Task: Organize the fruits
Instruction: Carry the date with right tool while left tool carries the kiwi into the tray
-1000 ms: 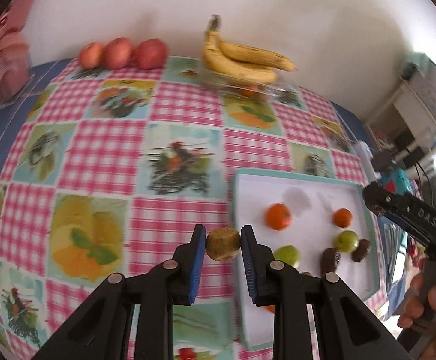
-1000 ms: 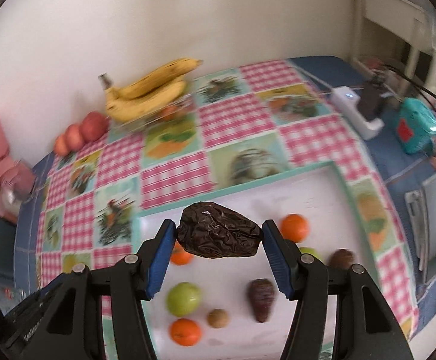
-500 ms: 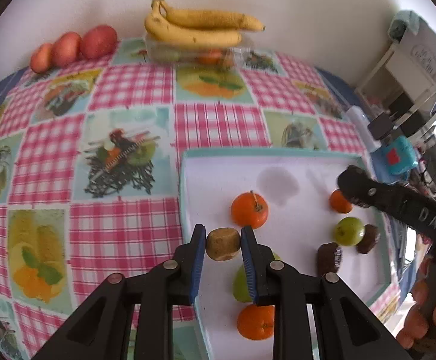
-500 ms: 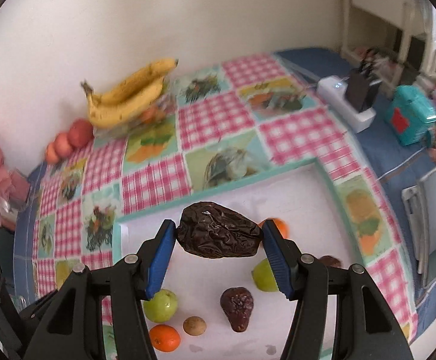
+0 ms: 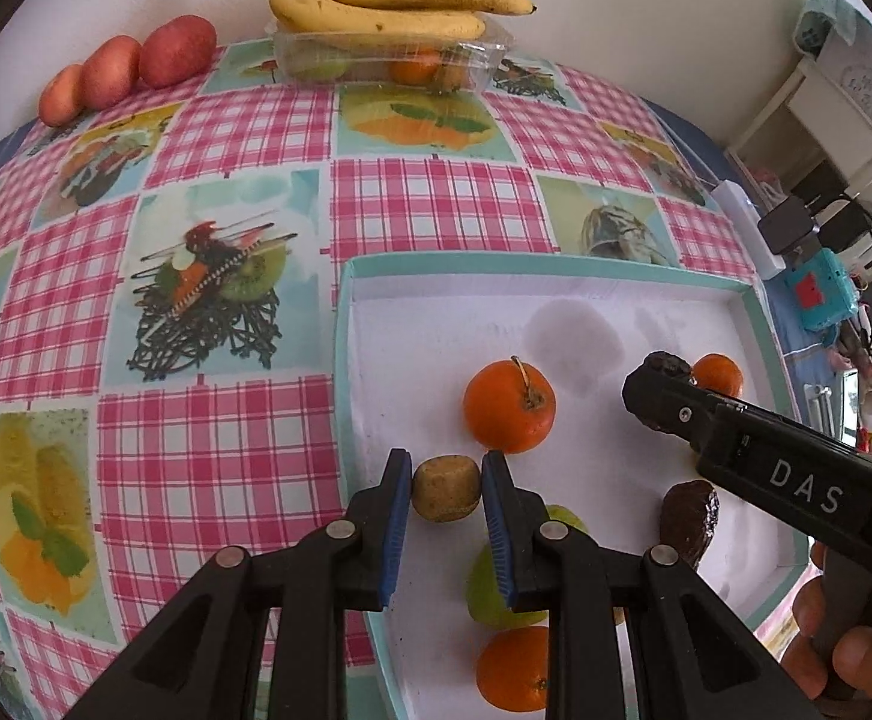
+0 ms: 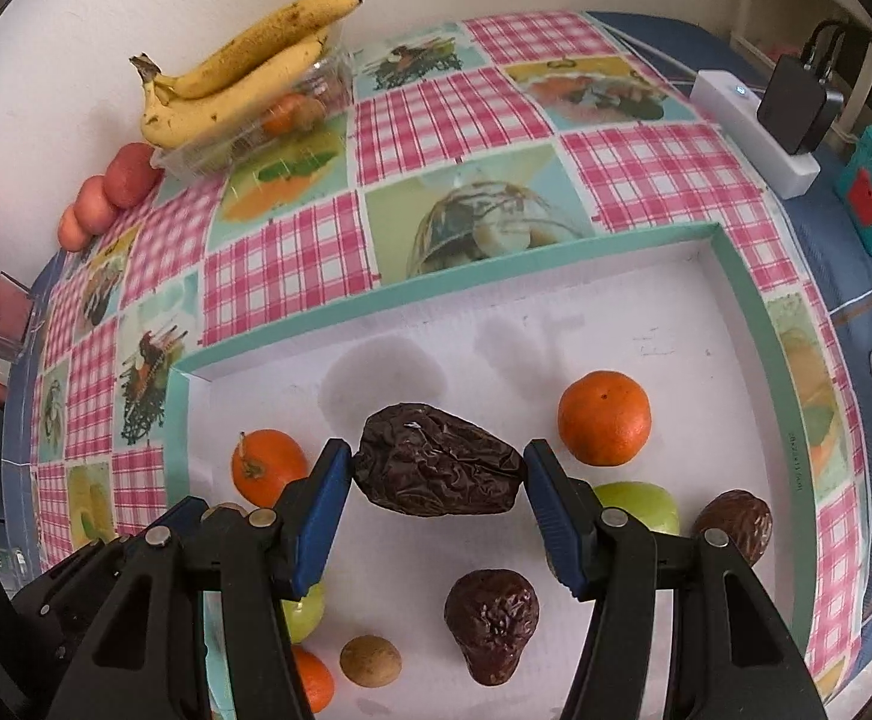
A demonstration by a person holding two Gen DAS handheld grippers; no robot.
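While both grippers hang over it, the white tray with the teal rim [image 6: 754, 300] lies on the checked tablecloth [image 5: 207, 276] and takes up most of the near right of the table. Far back against the wall, bananas [image 5: 387, 6] rest on a clear plastic box [image 5: 387, 60], with three red fruits [image 5: 129, 66] to their left. On the tray floor lie oranges, green fruits and dark wrinkled ones, loosely scattered. The right gripper [image 6: 439, 471] is clenched on a large dark wrinkled fruit [image 6: 439, 468], held above the tray's middle between two oranges. The left gripper [image 5: 446, 489] clasps a small brown round fruit [image 5: 445, 489] over the tray's near left part, just beside an orange [image 5: 508, 405]. The step in hand looks like placing both fruits on the tray. Next, each needs lowering onto bare white floor, probably beside its own kind, before the jaws release, so neither rolls into its neighbours.
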